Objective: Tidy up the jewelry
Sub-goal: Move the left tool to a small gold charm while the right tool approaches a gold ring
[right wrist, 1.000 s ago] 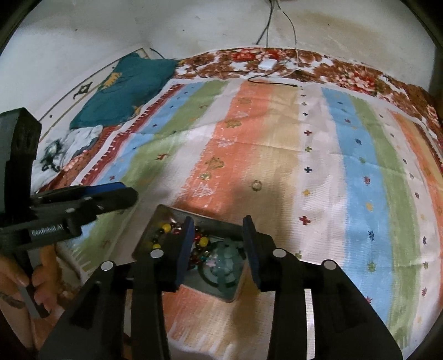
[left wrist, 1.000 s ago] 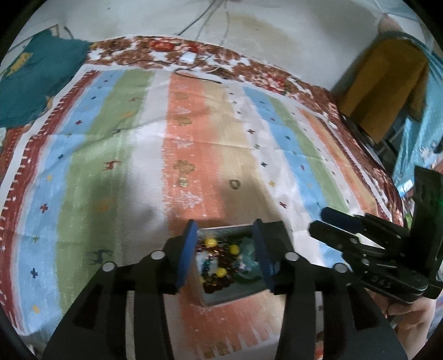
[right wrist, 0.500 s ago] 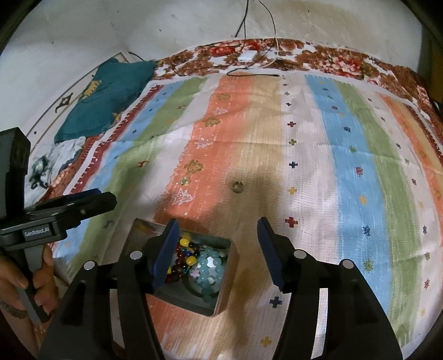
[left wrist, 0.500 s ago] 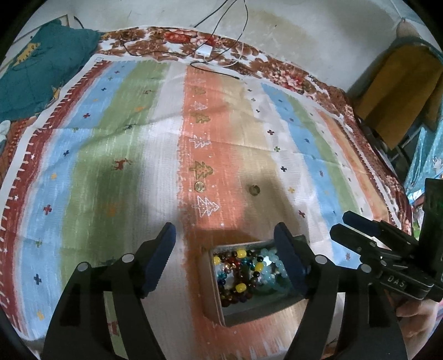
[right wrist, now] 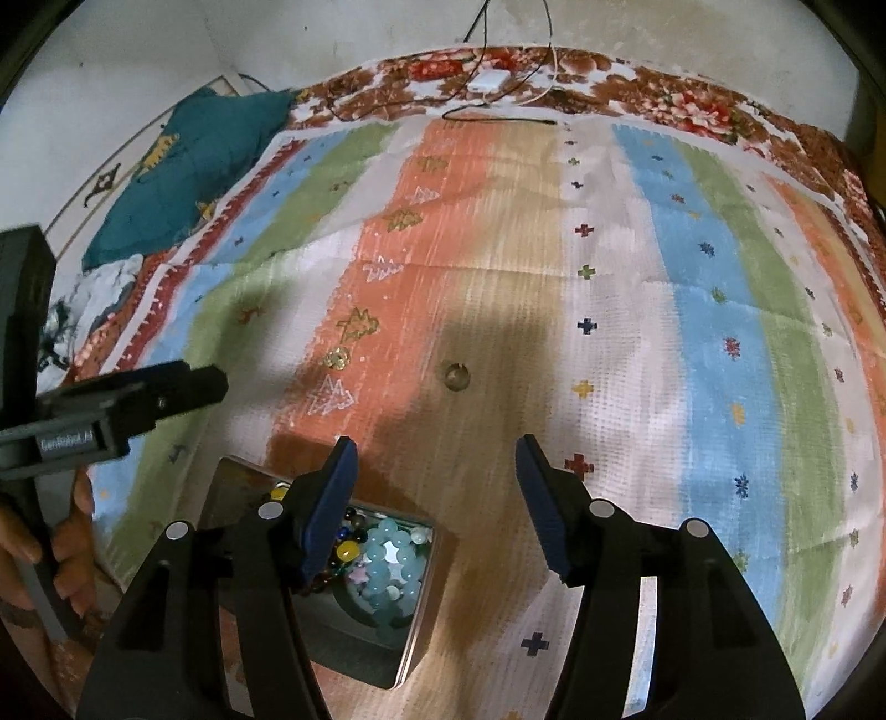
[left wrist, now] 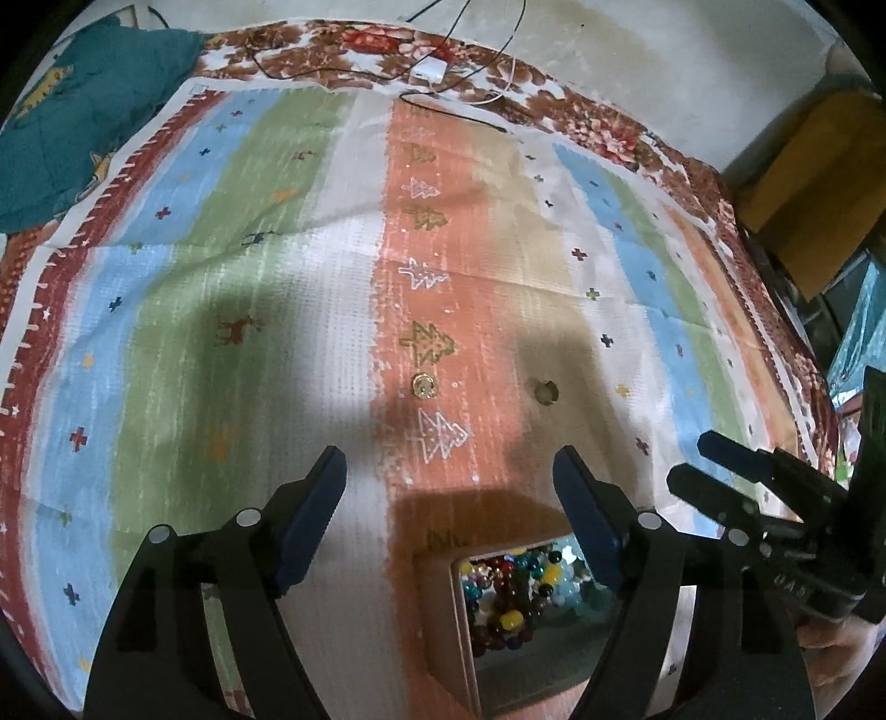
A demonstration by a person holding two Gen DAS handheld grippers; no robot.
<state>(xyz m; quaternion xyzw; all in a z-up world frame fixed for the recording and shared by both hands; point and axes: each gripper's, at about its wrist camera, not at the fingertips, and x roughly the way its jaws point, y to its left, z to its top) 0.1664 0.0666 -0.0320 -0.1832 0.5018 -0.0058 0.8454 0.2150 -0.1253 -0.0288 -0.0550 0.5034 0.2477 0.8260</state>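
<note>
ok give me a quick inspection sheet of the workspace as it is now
surface: striped cloth spread flat over a floral bedspread.
job's things: open metal tin full of bead bracelets; gold ring and darker ring lie loose on the cloth, apart.
clutter: teal cloth at the far corner.
grippers: left hand-held gripper opening, nothing between its jaws; right hand-held gripper open, empty.
cables: wires and a white plug at the far edge.
surroundings: pale wall.

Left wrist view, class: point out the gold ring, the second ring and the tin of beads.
gold ring [left wrist: 424, 385], left wrist view, its face
second ring [left wrist: 545, 392], left wrist view, its band
tin of beads [left wrist: 437, 609], left wrist view, left wall
</note>
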